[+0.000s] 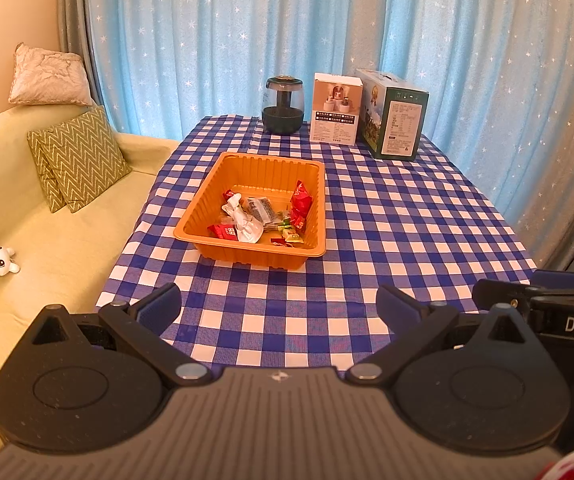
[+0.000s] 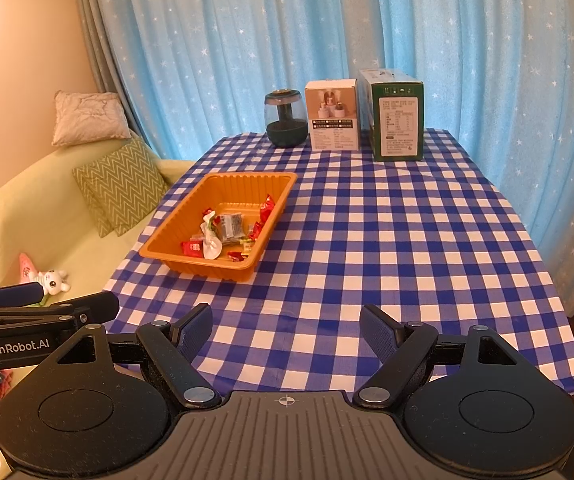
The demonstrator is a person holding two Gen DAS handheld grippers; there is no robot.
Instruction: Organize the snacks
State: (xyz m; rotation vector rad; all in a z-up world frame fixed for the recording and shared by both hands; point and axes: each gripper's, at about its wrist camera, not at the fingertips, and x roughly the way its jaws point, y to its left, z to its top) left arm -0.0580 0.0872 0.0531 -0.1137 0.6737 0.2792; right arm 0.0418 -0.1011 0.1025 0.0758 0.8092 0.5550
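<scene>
Both grippers spread, empty: left gripper (image 1: 279,304), right gripper (image 2: 286,328), hovering near the desk (image 2: 407,240) edge, well short of the orange tray (image 1: 207,216). Snacks (image 1: 263,220) all inside tray. Risk: light tray slides if a finger nudges its rim.

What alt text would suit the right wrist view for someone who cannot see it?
An orange tray of wrapped snacks sits on a blue checked table, seen over the open, empty right tool. A jar and two boxes line the far edge; a sofa lies left.
</scene>
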